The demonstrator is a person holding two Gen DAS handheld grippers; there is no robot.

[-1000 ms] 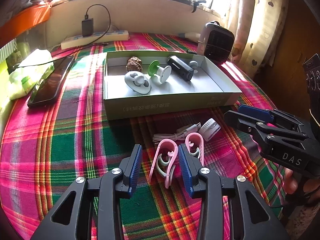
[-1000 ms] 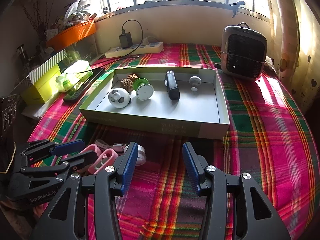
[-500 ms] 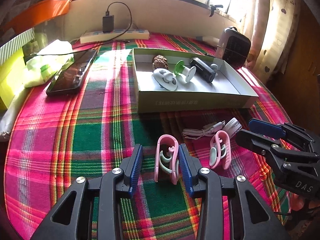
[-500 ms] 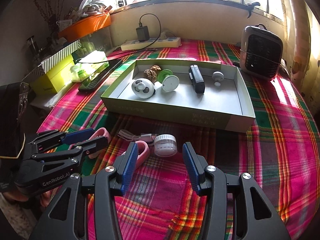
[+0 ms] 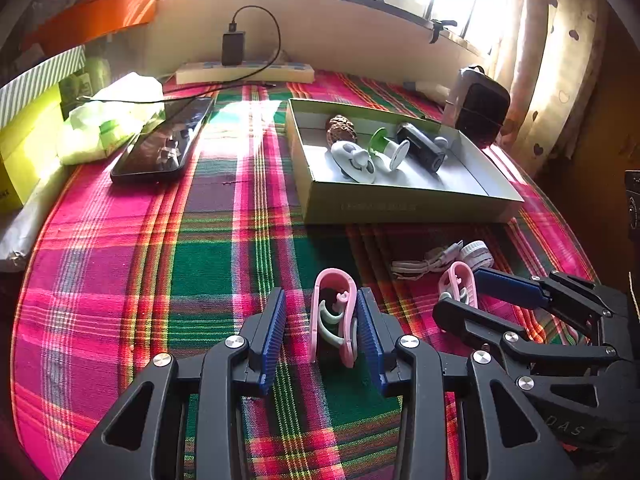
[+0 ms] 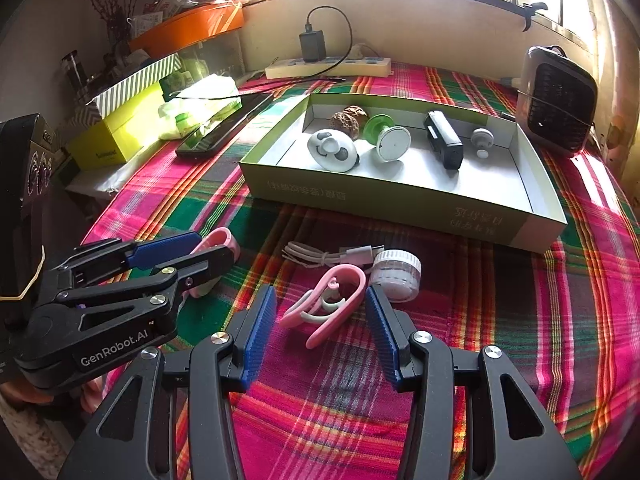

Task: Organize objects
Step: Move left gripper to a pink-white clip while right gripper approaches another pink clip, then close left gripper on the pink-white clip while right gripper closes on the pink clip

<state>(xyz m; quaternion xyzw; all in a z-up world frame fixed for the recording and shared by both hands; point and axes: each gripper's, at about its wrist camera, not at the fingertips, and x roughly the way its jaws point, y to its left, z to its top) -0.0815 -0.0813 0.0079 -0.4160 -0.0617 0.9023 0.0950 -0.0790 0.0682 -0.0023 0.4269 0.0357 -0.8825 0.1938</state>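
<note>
Left gripper point(image 5: 322, 326) stands parted around a pink clip point(image 5: 334, 322) lying on the plaid tablecloth point(image 5: 200, 264); its right pad sits against the clip, the left one apart. Right gripper point(image 6: 318, 326) gapes around a second pink clip point(image 6: 326, 306), neither pad touching. In the left view that gripper hides this clip's lower half. The box point(image 6: 400, 200) lies beyond.

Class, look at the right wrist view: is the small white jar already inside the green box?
No. The small white jar stands on the plaid cloth in front of the green box, beside a pink clip.
</note>
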